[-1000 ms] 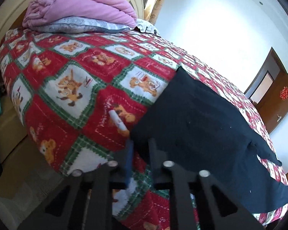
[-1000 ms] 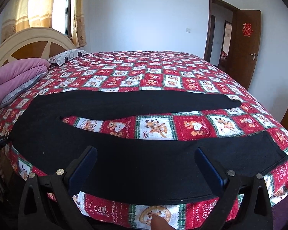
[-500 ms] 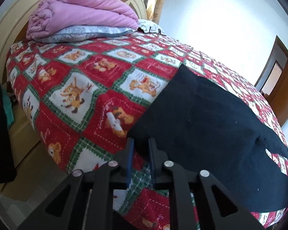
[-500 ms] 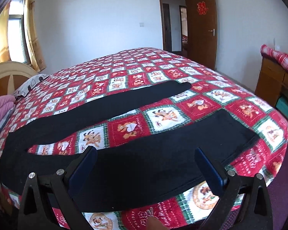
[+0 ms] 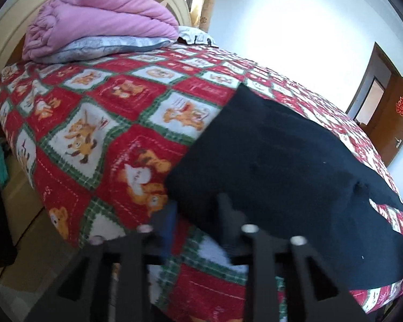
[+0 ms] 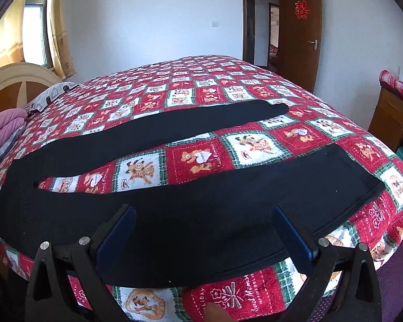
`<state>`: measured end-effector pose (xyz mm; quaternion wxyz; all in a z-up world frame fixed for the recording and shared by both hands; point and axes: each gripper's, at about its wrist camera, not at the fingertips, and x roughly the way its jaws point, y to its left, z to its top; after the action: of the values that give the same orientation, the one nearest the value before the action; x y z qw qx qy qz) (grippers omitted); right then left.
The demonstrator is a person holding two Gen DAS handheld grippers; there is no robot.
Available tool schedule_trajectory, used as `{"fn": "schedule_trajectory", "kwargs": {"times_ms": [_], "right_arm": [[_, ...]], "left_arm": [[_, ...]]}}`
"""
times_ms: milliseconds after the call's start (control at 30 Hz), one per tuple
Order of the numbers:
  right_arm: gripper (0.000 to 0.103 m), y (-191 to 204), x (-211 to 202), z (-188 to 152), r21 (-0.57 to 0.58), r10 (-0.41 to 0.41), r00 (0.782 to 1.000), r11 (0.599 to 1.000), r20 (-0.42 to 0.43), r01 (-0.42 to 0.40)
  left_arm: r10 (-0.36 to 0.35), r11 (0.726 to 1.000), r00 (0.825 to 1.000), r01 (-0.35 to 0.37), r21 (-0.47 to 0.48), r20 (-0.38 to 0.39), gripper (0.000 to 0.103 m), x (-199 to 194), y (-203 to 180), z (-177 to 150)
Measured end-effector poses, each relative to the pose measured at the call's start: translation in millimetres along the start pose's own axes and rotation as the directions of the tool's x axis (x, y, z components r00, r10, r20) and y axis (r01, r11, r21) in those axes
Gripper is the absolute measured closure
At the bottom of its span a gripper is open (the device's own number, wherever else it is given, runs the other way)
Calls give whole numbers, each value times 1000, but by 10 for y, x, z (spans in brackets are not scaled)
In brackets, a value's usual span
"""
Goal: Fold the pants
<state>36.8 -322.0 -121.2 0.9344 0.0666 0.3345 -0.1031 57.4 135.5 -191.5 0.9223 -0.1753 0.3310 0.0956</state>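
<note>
Black pants (image 6: 174,201) lie flat on the red checked bedspread (image 6: 201,94), waist to the left and the two legs spread apart toward the right. My right gripper (image 6: 204,230) hovers wide open over the near leg, close to the bed's edge, with nothing pinched. In the left wrist view the waist corner of the pants (image 5: 282,166) reaches down between the fingers of my left gripper (image 5: 197,204). Those jaws are opening, and the cloth rests on the bed between them with the pads no longer pressing on it.
A folded pink quilt (image 5: 102,18) on a grey pillow (image 5: 107,45) sits by the cream headboard (image 6: 16,77). A brown door (image 6: 298,32) stands open at the far wall. A wooden cabinet (image 6: 392,118) stands to the right. A fingertip (image 6: 215,314) shows below the right gripper.
The left jaws have spread apart around the waist corner. The right gripper has swung toward the leg ends, so the door and cabinet have come into its view.
</note>
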Motion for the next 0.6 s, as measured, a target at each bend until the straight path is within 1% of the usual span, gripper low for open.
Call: {"fn": "schedule_trajectory", "kwargs": {"times_ms": [67, 233, 333, 433, 533, 600], "right_arm": [[1, -16, -7, 3, 2, -4, 1000, 1000, 3, 4], [1, -42, -40, 31, 4, -9, 1000, 1000, 11, 9], [1, -107, -86, 74, 4, -33, 999, 999, 23, 33], [1, -393, -173, 137, 75, -61, 997, 995, 39, 58], [3, -883, -276, 129, 194, -92, 995, 977, 33, 84], [13, -1266, -344, 64, 290, -139, 990, 949, 22, 127]], "left_arm": [[4, 999, 1000, -4, 36, 4, 85, -20, -62, 10], [-40, 998, 999, 39, -43, -11, 87, -38, 67, 28], [-56, 997, 998, 56, -57, -6, 87, -64, 56, 36], [-73, 995, 997, 72, -73, -7, 88, -65, 66, 42], [-96, 991, 995, 95, -98, -14, 88, -40, 95, 57], [-103, 990, 995, 101, -102, -15, 88, -32, 104, 68]]}}
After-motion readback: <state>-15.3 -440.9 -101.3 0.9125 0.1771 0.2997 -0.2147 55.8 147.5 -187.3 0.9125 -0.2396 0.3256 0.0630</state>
